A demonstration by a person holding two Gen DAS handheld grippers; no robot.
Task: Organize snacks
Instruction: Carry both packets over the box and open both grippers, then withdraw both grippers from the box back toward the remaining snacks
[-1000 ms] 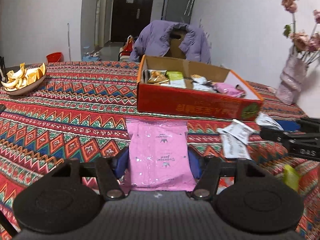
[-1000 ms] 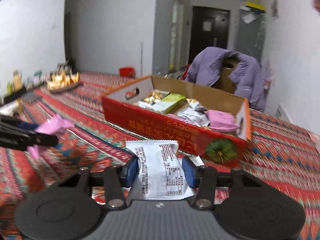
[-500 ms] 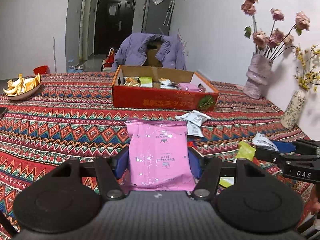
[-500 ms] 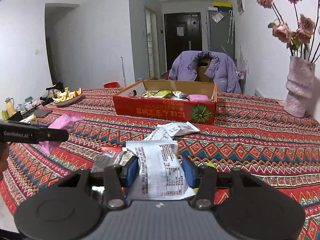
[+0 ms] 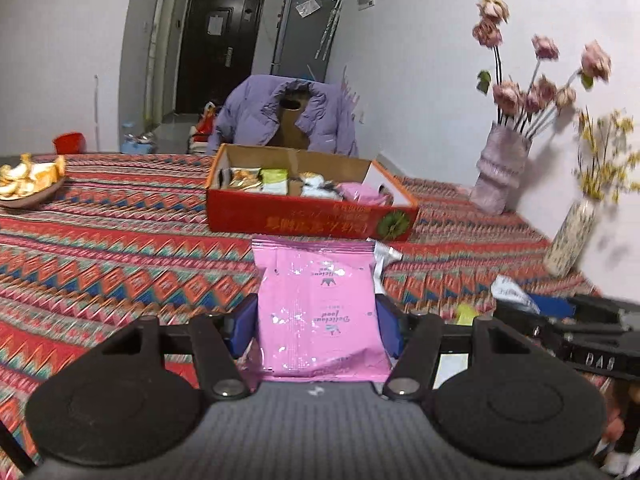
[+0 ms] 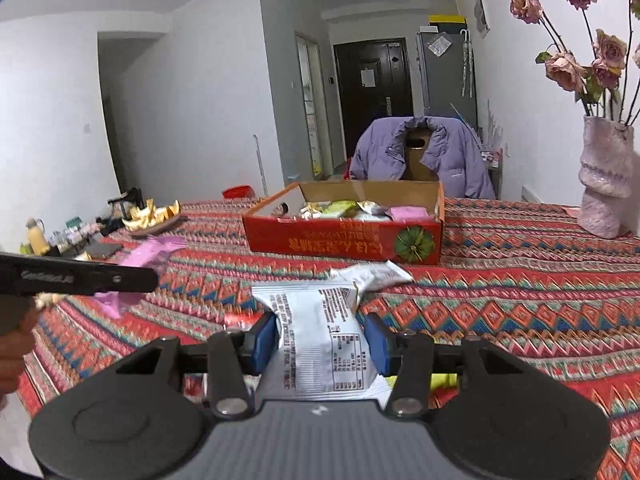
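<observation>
My left gripper (image 5: 316, 326) is shut on a pink snack packet (image 5: 320, 304) and holds it above the patterned tablecloth. My right gripper (image 6: 320, 338) is shut on a white snack packet (image 6: 320, 340) with black print. An open red cardboard box (image 5: 312, 218) with several snack packets inside stands farther back in the middle of the table; it also shows in the right wrist view (image 6: 344, 240). The left gripper with its pink packet (image 6: 140, 256) shows at the left of the right wrist view. The right gripper (image 5: 568, 320) shows at the right of the left wrist view.
Loose white packets (image 6: 372, 274) lie on the cloth before the box. A plate of orange peel (image 5: 28, 184) stands at the far left. A pink vase of flowers (image 5: 500, 176) and a small vase (image 5: 568, 240) stand at the right. A chair with a purple jacket (image 5: 288, 116) is behind the table.
Both grippers have pulled back from the box with their packets still held; the box now looks smaller and farther. The left view has swung a little leftward in the last half second.
</observation>
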